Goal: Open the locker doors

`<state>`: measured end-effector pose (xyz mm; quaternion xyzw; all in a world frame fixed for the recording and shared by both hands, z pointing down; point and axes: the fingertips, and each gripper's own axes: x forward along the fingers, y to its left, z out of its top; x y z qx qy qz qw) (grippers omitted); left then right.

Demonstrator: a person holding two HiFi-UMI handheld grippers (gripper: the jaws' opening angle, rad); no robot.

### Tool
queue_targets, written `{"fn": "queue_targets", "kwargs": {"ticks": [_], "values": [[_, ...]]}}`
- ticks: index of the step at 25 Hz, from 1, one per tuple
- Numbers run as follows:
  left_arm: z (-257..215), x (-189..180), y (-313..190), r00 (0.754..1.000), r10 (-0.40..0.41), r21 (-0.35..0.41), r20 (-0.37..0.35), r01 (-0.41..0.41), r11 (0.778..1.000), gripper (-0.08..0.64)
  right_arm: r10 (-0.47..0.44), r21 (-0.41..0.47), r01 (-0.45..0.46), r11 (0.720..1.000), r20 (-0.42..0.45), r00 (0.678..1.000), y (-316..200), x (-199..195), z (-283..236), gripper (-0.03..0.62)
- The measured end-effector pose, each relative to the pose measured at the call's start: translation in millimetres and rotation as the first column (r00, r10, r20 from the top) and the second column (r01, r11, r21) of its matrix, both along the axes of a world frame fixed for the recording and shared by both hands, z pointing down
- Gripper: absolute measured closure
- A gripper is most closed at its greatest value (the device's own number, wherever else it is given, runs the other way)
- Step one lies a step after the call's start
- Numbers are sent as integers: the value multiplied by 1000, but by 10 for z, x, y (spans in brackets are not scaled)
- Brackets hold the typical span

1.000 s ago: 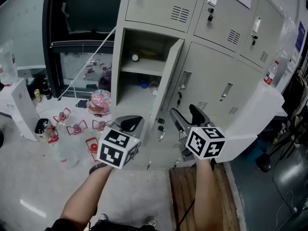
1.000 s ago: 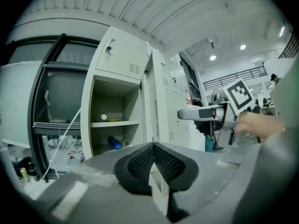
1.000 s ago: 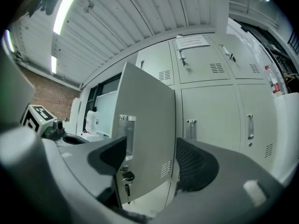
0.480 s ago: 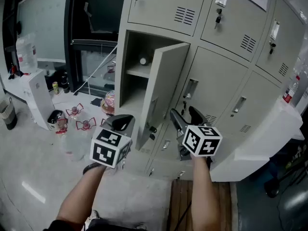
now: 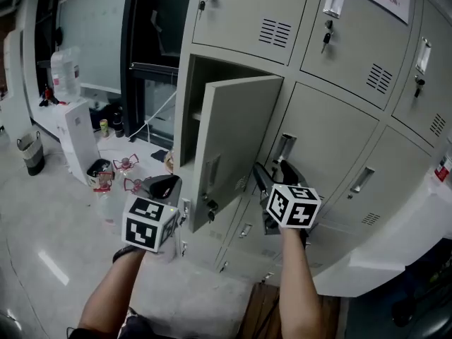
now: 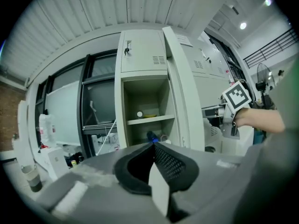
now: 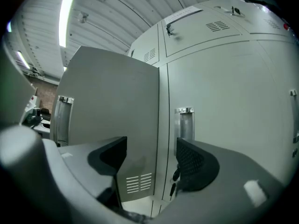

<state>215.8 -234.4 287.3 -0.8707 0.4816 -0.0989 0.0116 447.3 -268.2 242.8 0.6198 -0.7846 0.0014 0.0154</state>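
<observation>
The grey locker bank fills the head view. One door stands swung out from its compartment, which holds a shelf with small items. My left gripper hangs left of that door's free edge, jaws shut with nothing between them. My right gripper is open, just below the handle of the neighbouring closed door. In the right gripper view that handle sits just above the gap between the open fingertips, and the swung door fills the left.
Small bottles with red rings, a white unit, a water jug and a bin stand on the floor at left. A white covered bulk lies at lower right. Closed lockers above carry keys.
The right gripper has come closer to the closed door's handle. The left gripper has drifted down and left, away from the open door. The lockers now show larger, the open door broader.
</observation>
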Motion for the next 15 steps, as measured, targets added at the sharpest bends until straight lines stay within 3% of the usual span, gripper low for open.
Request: {"fn": "queue_targets", "kwargs": {"ticks": [6, 15], "values": [[-73, -43, -2, 995, -103, 20, 14, 103, 994, 557, -40, -2, 40, 999, 12, 999, -231, 103, 20, 272], [-119, -81, 6, 987, -155, 28, 42, 154, 988, 556, -79, -1, 80, 997, 44, 996, -465, 114, -63, 270]]}}
